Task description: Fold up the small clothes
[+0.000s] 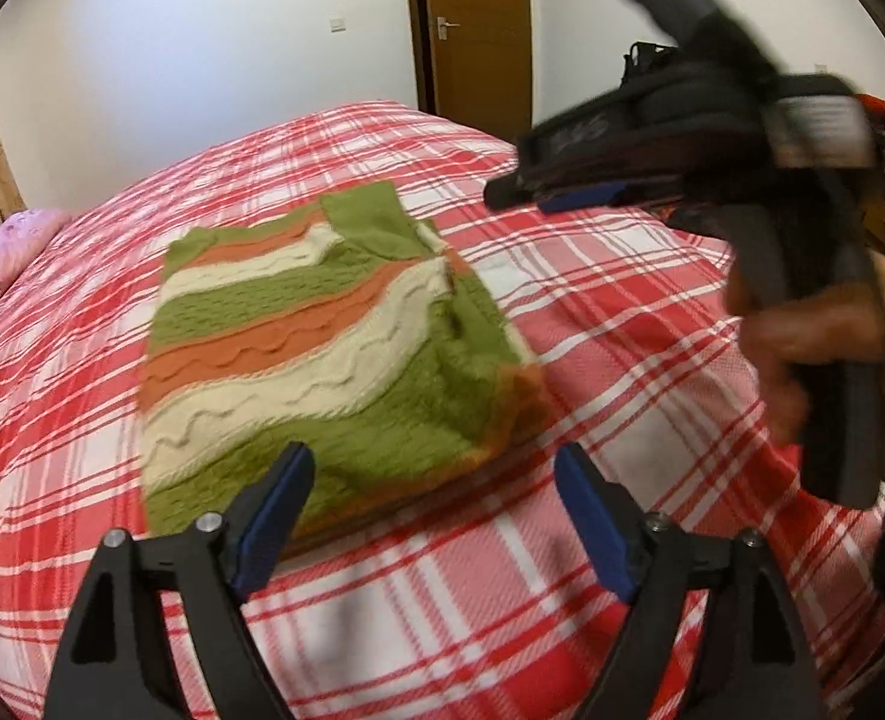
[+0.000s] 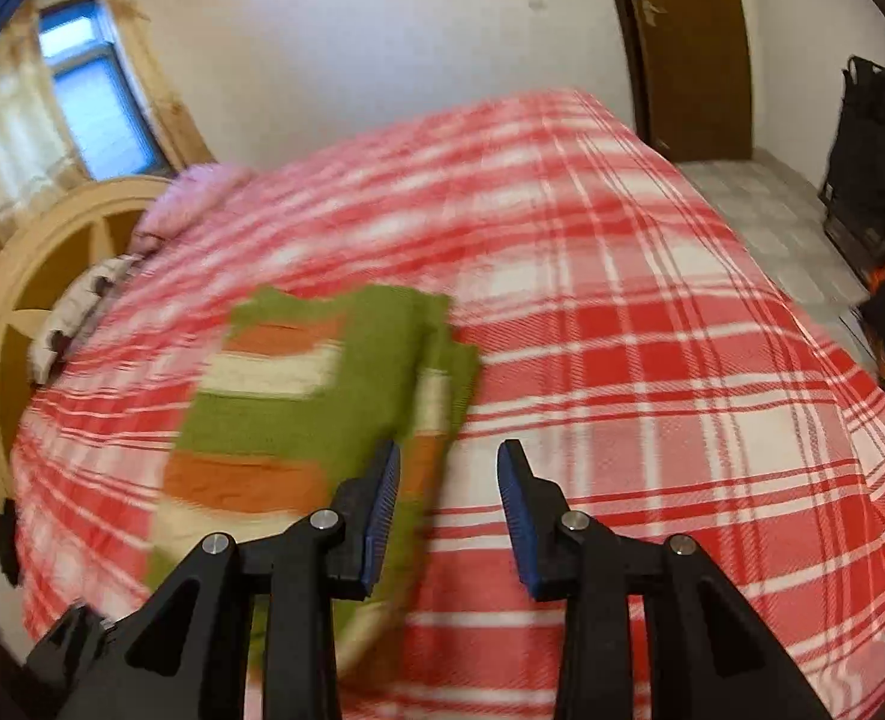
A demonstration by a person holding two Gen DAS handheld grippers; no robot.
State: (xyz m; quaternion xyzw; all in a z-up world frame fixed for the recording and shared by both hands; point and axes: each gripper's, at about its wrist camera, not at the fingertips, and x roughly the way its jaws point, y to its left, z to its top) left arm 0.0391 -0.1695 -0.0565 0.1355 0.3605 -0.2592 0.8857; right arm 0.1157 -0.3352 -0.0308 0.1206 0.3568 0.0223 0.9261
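Knitted green, orange and cream sweater (image 1: 322, 348) lies folded on the plaid bedspread (image 1: 622, 324). Left gripper (image 1: 436, 480) and right gripper (image 2: 449, 483) hover released, holding nothing. Risk: a low pass could snag the top layer, undoing the fold.
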